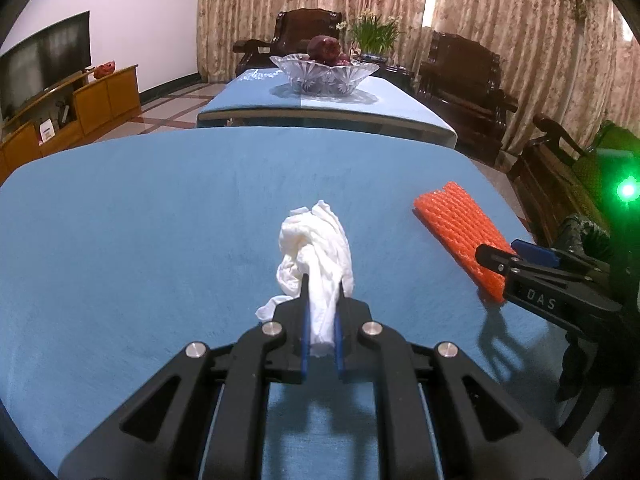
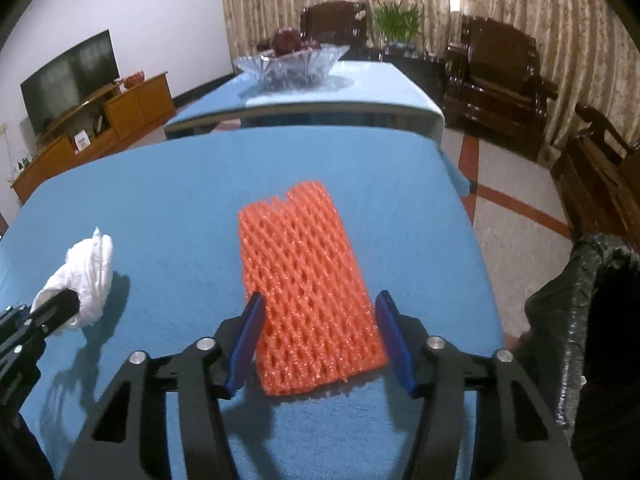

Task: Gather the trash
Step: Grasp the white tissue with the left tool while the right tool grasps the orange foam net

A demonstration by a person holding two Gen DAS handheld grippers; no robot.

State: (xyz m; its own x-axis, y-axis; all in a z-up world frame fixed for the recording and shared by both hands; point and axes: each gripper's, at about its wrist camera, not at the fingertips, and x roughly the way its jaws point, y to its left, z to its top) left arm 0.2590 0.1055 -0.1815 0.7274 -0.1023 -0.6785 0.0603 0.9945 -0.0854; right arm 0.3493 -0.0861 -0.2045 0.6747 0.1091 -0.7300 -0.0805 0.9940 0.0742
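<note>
We are seeing the left hand-held gripper (image 1: 322, 300) clamped nearly closed on a crumpled white tissue (image 1: 316, 240), which bunches out above the blue pads and is hanging just over the blue-covered table (image 1: 140, 220); whether its lower folds are brushing the cloth we cannot tell. To its right the right hand-held gripper (image 2: 320, 320) is standing about half open, straddling the near end of an orange foam net sleeve (image 2: 304, 272) lying flat on the table. Its left pad is sitting right at the sleeve's edge, the right pad a little apart from it, so nothing is gripped there. The tissue and the sleeve are lying well apart. Off the table's right edge, near the right gripper, a black-lined trash bin (image 2: 592, 312) is showing. Beyond the near table, a second blue-covered table (image 1: 392, 96) is carrying a cut-glass bowl (image 1: 324, 72) with dark red fruit (image 1: 324, 48) in it. Farther back we are noting dark wooden armchairs (image 1: 460, 68), a potted plant (image 1: 376, 36), patterned curtains (image 1: 500, 8), and at left a television (image 1: 44, 60) on a low wooden cabinet (image 1: 100, 96). Nothing is lying between either gripper and its item.
</note>
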